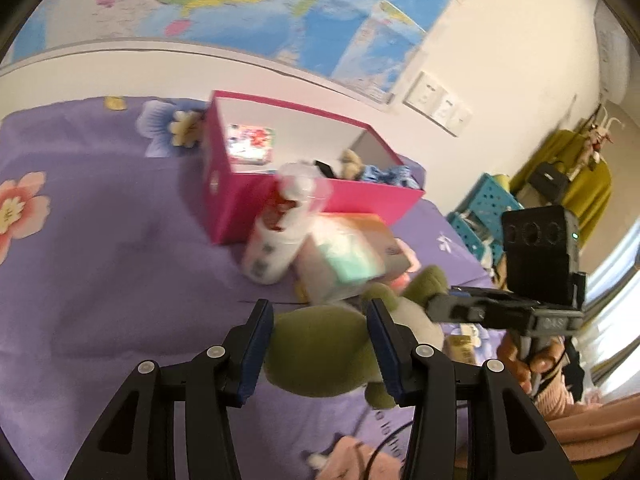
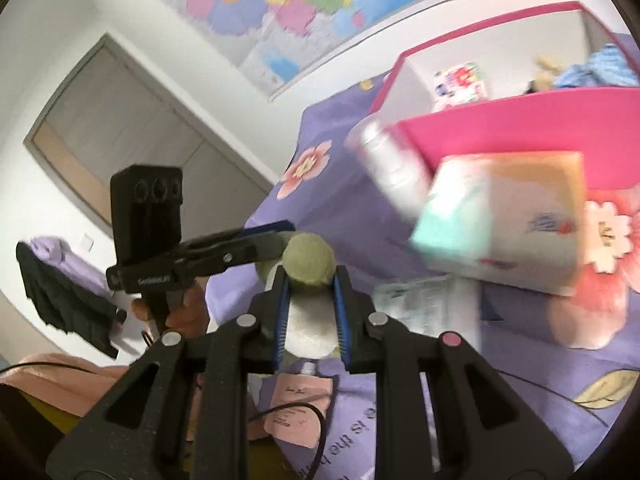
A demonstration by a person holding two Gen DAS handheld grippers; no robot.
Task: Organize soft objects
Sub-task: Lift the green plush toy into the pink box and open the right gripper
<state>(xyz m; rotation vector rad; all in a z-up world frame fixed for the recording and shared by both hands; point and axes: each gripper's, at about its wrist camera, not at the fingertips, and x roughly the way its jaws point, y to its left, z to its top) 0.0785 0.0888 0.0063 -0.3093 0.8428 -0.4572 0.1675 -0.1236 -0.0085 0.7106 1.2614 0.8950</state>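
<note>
Holding the green plush toy (image 1: 320, 344) with both tools at once, I judge the step in hand to be carrying it over to the pink box (image 1: 316, 204) that stands on the far side of the purple bedspread (image 1: 100, 260). My left gripper (image 1: 320, 344) has its blue pads on either side of the toy's broad green body and seems to pinch it, while my right gripper (image 2: 310, 300) is clamped narrowly on a green and white part of the same toy, its round green end sticking out past the fingertips. To do this well I would move both hands together so the toy is not stretched between them, lift high enough to clear the white bottle (image 1: 272, 248) and the tissue pack (image 1: 352, 256) lying just in front of the box, and let go only once the toy is over the opening. In the left view I see the right gripper coming in from the right, and blue cloth already in the far right of the box; it also shows teal baskets (image 1: 488, 208) beyond the bed. From the right view I get the door, dark clothes hanging on the left, and pink cards on the near bedspread; blur there leaves me unsure how the bottle sits against the box
</note>
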